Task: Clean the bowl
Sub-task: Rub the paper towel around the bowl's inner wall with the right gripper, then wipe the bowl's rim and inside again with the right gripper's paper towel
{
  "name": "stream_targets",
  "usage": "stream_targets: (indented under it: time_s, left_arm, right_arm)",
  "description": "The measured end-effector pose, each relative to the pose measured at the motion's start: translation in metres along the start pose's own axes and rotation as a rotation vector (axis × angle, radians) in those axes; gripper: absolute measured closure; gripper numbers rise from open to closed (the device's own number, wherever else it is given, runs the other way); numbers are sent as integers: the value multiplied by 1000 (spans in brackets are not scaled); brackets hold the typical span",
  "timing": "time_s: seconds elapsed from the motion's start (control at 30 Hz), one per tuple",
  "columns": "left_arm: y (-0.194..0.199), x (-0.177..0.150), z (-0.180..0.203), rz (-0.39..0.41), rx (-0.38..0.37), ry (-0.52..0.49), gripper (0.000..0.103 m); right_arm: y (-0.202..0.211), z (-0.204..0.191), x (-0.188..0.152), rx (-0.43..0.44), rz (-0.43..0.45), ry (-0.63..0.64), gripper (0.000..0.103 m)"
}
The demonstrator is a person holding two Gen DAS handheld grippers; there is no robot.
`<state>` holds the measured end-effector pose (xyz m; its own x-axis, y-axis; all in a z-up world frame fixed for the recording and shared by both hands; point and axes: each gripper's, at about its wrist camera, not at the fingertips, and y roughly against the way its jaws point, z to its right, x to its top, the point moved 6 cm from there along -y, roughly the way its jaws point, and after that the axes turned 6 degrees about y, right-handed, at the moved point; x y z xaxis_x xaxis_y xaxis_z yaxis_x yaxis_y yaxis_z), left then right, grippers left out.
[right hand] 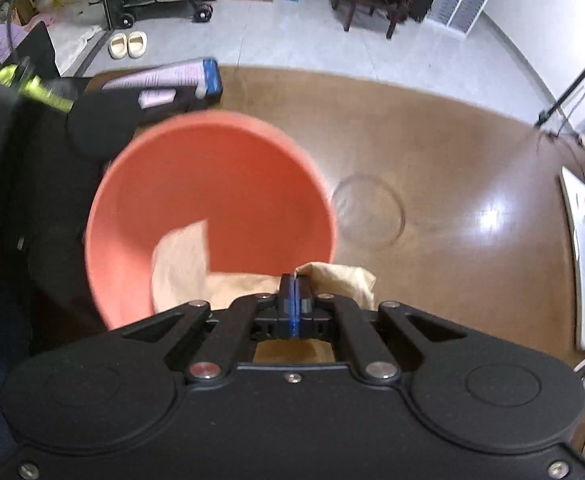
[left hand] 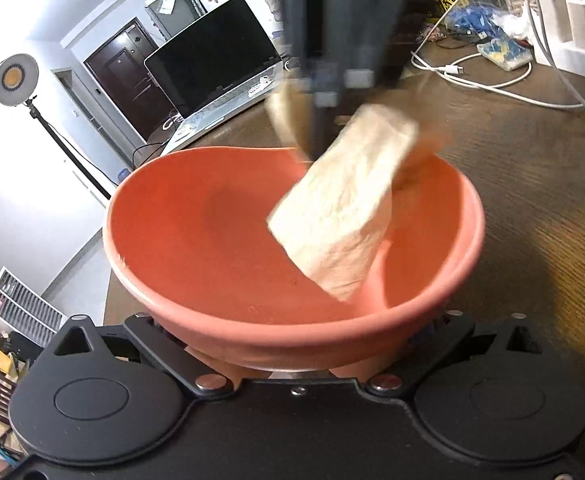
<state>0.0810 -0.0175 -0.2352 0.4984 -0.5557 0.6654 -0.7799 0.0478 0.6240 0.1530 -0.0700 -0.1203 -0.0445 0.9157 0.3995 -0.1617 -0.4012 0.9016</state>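
- One bowl
- One cloth
- Two hand-held grippers (left, right)
- One laptop
- Two slippers
- One ring lamp

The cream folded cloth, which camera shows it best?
The left wrist view: the cream folded cloth hangs in full over the salmon-pink plastic bowl. The right wrist view shows only blurred parts behind the right gripper pinching it.

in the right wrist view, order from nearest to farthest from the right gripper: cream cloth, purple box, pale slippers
1. Crumpled cream cloth, pinched in the right gripper jaws.
2. Purple box with blue end, upper left on the brown table.
3. Pale slippers, on the floor beyond.
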Motion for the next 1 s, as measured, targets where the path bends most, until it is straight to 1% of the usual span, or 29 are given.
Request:
stream_targets:
  time_s: [0.07, 0.13, 0.2, 0.27, 0.33, 0.4, 0.5, 0.6, 0.67, 0.73, 0.8, 0.9, 0.93, 1.0]
  left_arm:
    - [0, 0, 0, 5, -8, -2, 5]
    - [3, 1, 1, 14, -14, -16, 5]
    - [6, 3, 2, 20, -24, -28, 5]
    - [8, 5, 8, 25, -34, -50, 5]
    - [8, 4, 13, 24, -43, -68, 5]
    - [8, 2, 13, 20, -43, -65, 4]
    - [8, -1, 9, 13, -33, -54, 4]
    - [7, -2, 8, 11, -30, -49, 4]
    - [7, -3, 7, 9, -28, -40, 4]
    - [7, -4, 6, 7, -26, -31, 4]
    - [8, -5, 4, 2, -29, -17, 4]
    - [11, -8, -2, -9, -45, 8, 4]
    - [11, -9, -4, -9, -48, 12, 4]
    - [11, -9, -4, -9, -51, 17, 4]
  right_arm:
    - [2, -16, -9, 34, -13, -5, 101]
    - [5, -30, -9, 80, 0, -15, 101]
    - [12, -48, 0, 142, 47, -36, 101]
    - [19, -56, 14, 163, 88, -22, 101]
    - [26, -59, 32, 165, 128, -1, 101]
    - [32, -55, 51, 147, 165, 28, 101]
    - [34, -39, 68, 103, 180, 70, 101]
    - [28, -13, 69, 67, 167, 55, 102]
    - [20, 4, 64, 48, 144, 28, 102]
    - [14, 12, 53, 43, 122, 9, 102]
    - [8, 17, 40, 41, 80, 1, 103]
    - [1, 15, 20, 42, 27, 5, 103]
    - [0, 5, 10, 41, 0, 19, 103]
    - [5, -9, -1, 50, -16, 40, 103]
